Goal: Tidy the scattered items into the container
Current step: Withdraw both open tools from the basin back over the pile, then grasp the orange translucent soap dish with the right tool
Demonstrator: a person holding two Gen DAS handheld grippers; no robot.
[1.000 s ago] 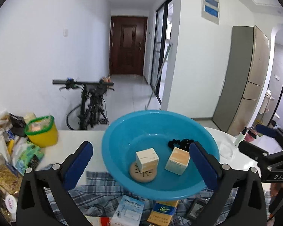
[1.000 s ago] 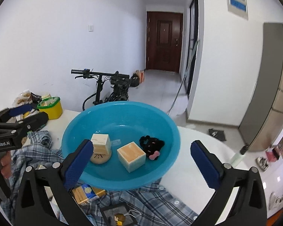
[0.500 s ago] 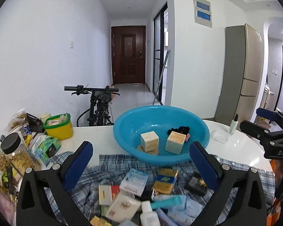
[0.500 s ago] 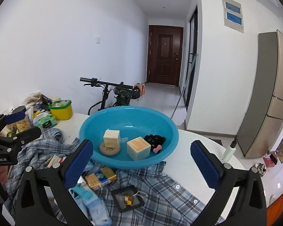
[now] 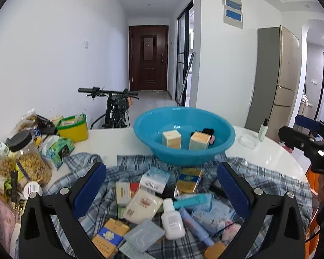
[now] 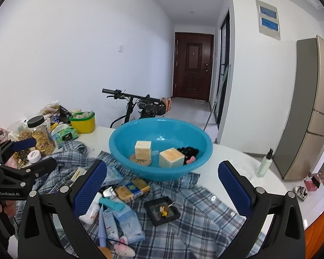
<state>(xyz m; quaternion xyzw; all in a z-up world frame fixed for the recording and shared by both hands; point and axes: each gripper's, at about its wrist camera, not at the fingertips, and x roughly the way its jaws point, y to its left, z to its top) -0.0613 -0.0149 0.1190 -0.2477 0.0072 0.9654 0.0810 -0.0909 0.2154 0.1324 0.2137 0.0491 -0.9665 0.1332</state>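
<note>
A blue basin point(image 5: 224, 133) point(image 6: 118, 138) stands on the white table and holds two cream boxes point(image 5: 171, 138) point(image 6: 171, 158), a round coaster and a black hair tie. In front of it, on a plaid shirt point(image 5: 84, 161) point(image 6: 205, 211), lie several small items: a white bottle point(image 5: 172, 220), a yellow-blue pack point(image 5: 189, 180) point(image 6: 132, 188), a white-blue box point(image 5: 154, 179), tubes point(image 6: 110, 202) and a black framed trinket point(image 6: 162, 210). My left gripper point(image 5: 162, 191) is open and empty above the pile. My right gripper point(image 6: 162, 188) is open and empty, nearer the basin.
Jars and snack bags point(image 5: 26, 157) and a yellow tub point(image 5: 73, 127) crowd the table's left side. A spray bottle point(image 6: 264, 164) stands at the right. The table's curved edge point(image 6: 296, 207) is on the right. A bicycle point(image 5: 116, 108) stands behind.
Both grippers have drawn back from over the basin, toward the near side of the table. The basin now looks smaller and the pile of items on the shirt has come into view.
</note>
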